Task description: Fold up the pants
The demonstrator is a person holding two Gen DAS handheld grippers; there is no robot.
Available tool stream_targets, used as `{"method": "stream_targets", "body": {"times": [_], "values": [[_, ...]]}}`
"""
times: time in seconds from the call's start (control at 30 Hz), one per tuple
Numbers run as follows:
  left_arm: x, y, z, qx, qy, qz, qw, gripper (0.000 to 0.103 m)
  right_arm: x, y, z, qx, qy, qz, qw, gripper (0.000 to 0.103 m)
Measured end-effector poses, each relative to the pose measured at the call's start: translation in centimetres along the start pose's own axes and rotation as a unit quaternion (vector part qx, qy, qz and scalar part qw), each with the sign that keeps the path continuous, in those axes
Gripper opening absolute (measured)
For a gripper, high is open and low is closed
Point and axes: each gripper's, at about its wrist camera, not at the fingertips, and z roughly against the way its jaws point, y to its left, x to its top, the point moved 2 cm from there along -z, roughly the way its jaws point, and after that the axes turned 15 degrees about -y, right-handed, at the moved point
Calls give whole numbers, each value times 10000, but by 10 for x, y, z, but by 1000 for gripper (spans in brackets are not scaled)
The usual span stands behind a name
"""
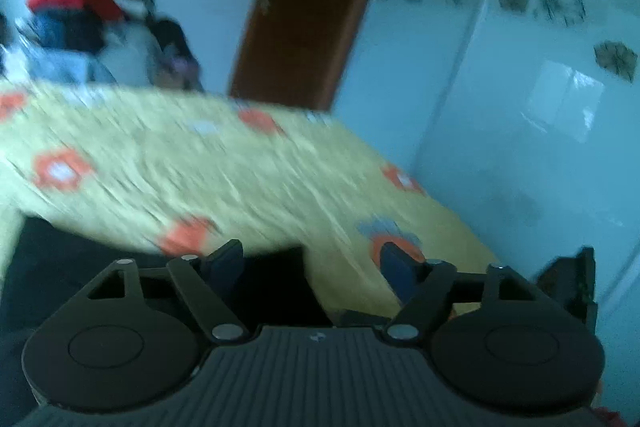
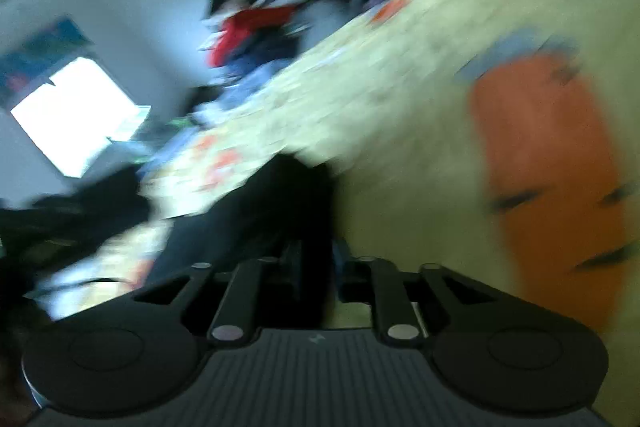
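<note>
The black pants (image 1: 80, 267) lie on a yellow bedspread with orange flowers (image 1: 200, 167). In the left wrist view my left gripper (image 1: 312, 263) is open, its blue-padded fingers (image 1: 226, 263) spread over the pants' edge and the bedspread. In the blurred right wrist view the pants (image 2: 276, 211) run up from my right gripper (image 2: 316, 263), whose fingers are close together on the black cloth. The bedspread (image 2: 400, 147) fills the right side.
A pile of mixed clothes (image 1: 92, 15) sits at the bed's far end; it also shows in the right wrist view (image 2: 260, 27). A brown door frame (image 1: 312, 7) and a glossy white wardrobe (image 1: 520, 87) stand beyond the bed. A bright window (image 2: 76, 115) is at left.
</note>
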Motion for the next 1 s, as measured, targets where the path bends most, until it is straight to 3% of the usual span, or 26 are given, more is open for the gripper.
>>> {"method": "stream_targets", "body": {"times": [0.07, 0.17, 0.2, 0.27, 0.37, 0.4, 0.43, 0.47, 0.57, 0.7, 0.8, 0.87, 0.93, 1.0], "values": [[11, 21, 14, 452, -321, -62, 9984, 95, 9, 2, 3, -427, -244, 461, 9977, 30], [21, 61, 30, 1350, -606, -113, 9889, 99, 20, 14, -4, -44, -320, 530, 9981, 32], [22, 74, 31, 1630, -557, -199, 9848, 99, 23, 18, -10, 145, -316, 501, 9981, 33], [21, 97, 34, 2091, -409, -328, 9765, 99, 26, 26, -26, 403, -159, 393, 9983, 51], [11, 118, 34, 2403, 91, -684, 9683, 98, 23, 38, -51, 722, 121, 316, 9968, 58], [7, 122, 35, 2455, 187, -828, 9657, 98, 20, 43, -57, 770, 202, 373, 9961, 57], [3, 122, 36, 2475, 236, -931, 9641, 98, 17, 48, -64, 839, 287, 541, 9946, 45], [-2, 122, 38, 2455, 282, -1035, 9634, 98, 12, 55, -70, 829, 437, 761, 9927, 24], [-16, 116, 40, 2226, 367, -1359, 9647, 98, 6, 64, -68, 794, 441, 1282, 9876, 12], [-29, 107, 32, 2015, 425, -1754, 9627, 98, 14, 68, -66, 318, 269, 1999, 9789, 11], [-36, 100, 30, 1884, 436, -1814, 9642, 98, 10, 67, -76, 296, 480, 2097, 9761, 14], [-34, 99, 32, 1847, 350, -1820, 9652, 98, 12, 73, -66, -67, 154, 2393, 9708, 36], [-30, 102, 33, 1777, 324, -1677, 9692, 99, 18, 82, -49, -511, -383, 2639, 9624, 39], [-29, 106, 29, 1607, 441, -1431, 9756, 98, 19, 93, -34, -141, -487, 2603, 9642, 39]]}}
